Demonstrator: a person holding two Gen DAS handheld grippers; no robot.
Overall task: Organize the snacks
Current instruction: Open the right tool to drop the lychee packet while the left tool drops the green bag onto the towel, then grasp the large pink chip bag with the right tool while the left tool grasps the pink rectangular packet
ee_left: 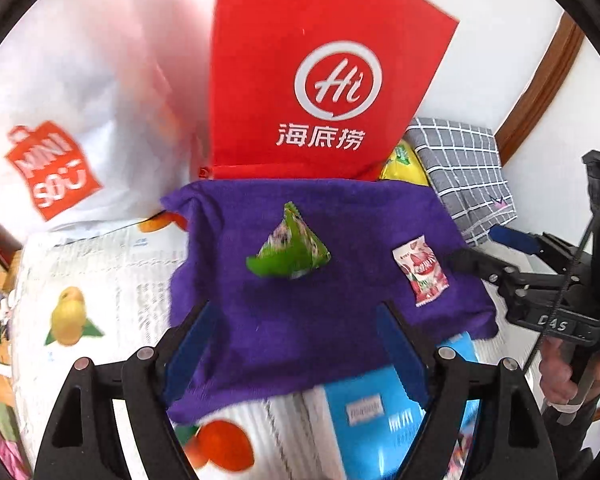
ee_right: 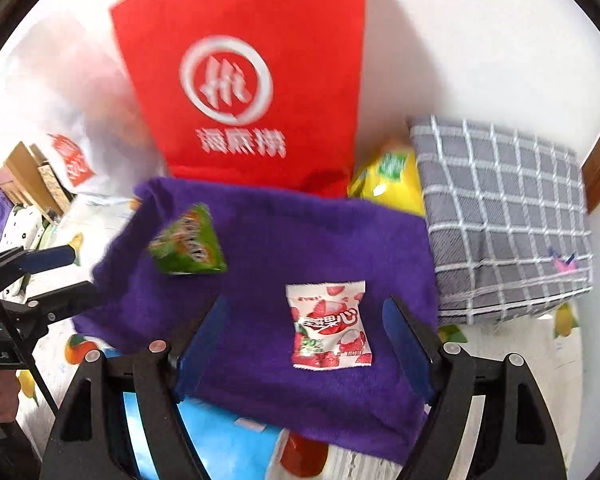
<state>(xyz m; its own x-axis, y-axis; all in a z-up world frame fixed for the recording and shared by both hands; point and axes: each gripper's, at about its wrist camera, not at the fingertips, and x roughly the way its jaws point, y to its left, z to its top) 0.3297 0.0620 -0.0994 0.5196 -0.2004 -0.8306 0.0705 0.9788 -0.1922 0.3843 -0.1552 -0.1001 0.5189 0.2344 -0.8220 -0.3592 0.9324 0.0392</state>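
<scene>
A green pyramid-shaped snack pack (ee_left: 290,246) (ee_right: 188,246) and a flat red-and-white strawberry snack packet (ee_left: 421,274) (ee_right: 330,326) lie on a purple towel (ee_left: 320,320) (ee_right: 300,240). My left gripper (ee_left: 296,312) is open and empty, just short of the green pack. My right gripper (ee_right: 306,312) is open with the strawberry packet between its blue pads, not touching it. It also shows in the left wrist view (ee_left: 480,250) at the right, and the left gripper shows in the right wrist view (ee_right: 66,270) at the left.
A red bag with a white logo (ee_left: 320,80) (ee_right: 252,92) stands behind the towel. A white bag (ee_left: 60,120) is at left, a yellow pack (ee_right: 392,180) and a grey checked cloth (ee_right: 500,216) at right. A blue box (ee_left: 380,420) lies under the towel's near edge.
</scene>
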